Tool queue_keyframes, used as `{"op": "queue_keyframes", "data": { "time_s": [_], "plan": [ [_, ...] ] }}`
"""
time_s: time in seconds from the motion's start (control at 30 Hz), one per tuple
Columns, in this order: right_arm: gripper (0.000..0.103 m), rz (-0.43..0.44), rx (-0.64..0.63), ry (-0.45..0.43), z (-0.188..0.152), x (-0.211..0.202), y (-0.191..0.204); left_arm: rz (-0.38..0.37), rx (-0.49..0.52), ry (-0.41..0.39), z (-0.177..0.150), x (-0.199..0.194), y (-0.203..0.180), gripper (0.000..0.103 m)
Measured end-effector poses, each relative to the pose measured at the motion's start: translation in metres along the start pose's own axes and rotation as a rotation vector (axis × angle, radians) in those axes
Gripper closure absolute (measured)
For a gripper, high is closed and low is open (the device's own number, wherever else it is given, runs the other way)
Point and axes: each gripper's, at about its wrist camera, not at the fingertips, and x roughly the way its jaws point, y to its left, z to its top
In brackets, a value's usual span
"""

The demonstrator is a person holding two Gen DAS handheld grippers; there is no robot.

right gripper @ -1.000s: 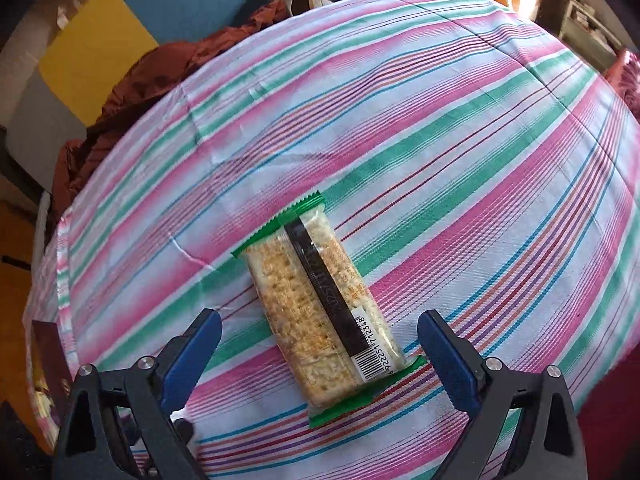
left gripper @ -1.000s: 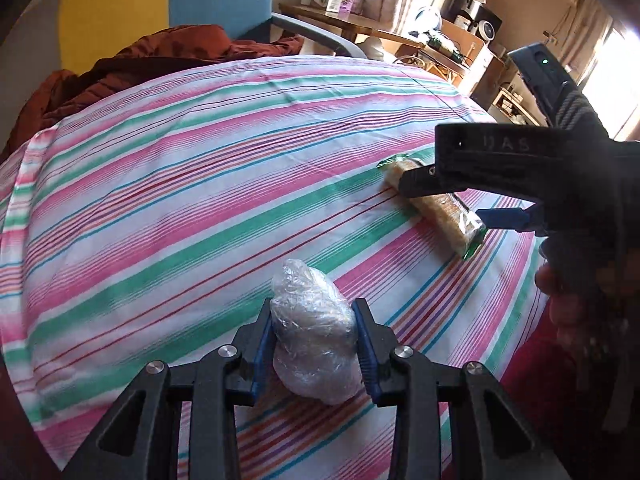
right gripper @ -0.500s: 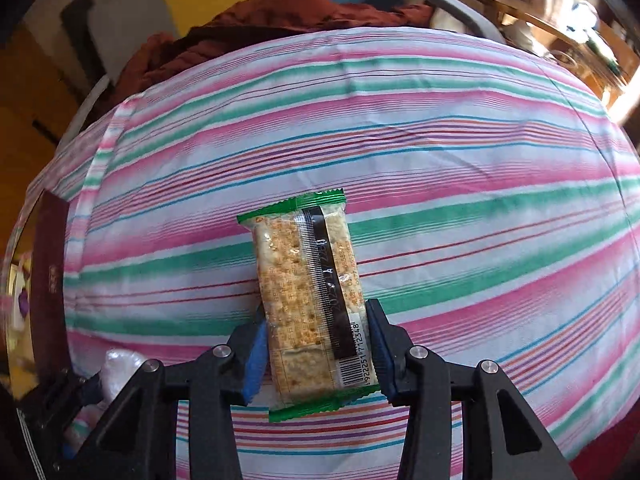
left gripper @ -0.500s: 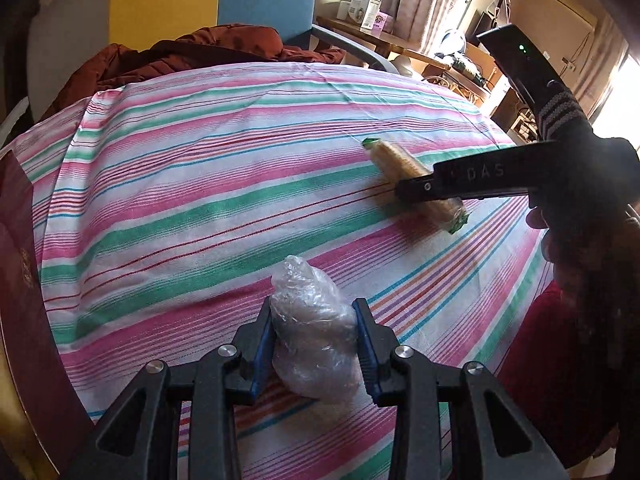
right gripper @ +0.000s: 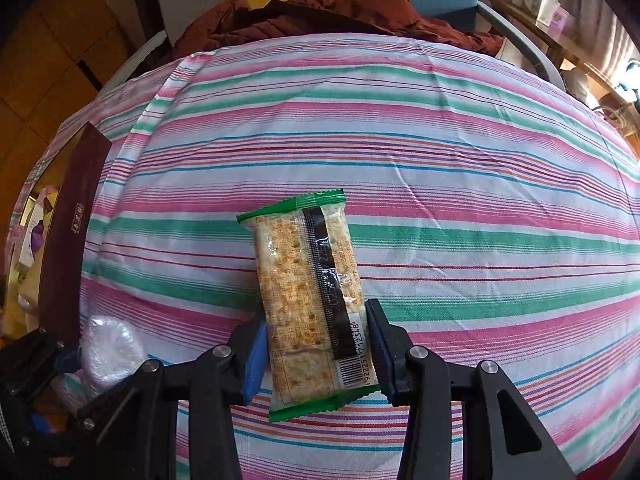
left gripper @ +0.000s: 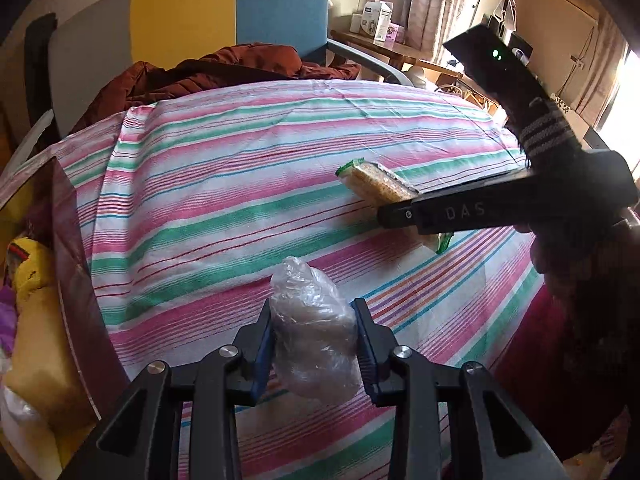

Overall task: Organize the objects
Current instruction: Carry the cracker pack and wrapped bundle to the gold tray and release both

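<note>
Right wrist: cracker packet (right gripper: 316, 300) clamped between right tongs (right gripper: 316, 354).

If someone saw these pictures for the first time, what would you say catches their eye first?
Most likely the pink, green and white striped tablecloth that fills both views. Next, the two held items: the right hand-held gripper is shut on a green-edged cracker packet, and the left hand-held gripper is shut on a crumpled clear plastic bundle. Behind the table, a rust-brown jacket lies heaped on a grey, yellow and blue chair.
</note>
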Motion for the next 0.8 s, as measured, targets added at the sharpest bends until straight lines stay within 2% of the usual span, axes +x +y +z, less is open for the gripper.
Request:
{"op": "queue_keyframes", "data": {
  "time_s": [0.4,0.8],
  "plan": [
    [0.058,0.016,-0.094,0.017,-0.003,0.007,0.024,0.080,0.004,-0.159,0.001,-0.072,0.008,0.067],
    [0.058,0.012,-0.131,0.045,-0.005,0.013,0.049,0.119,-0.060,-0.198,-0.006,-0.099,0.034,0.067]
  ]
}}
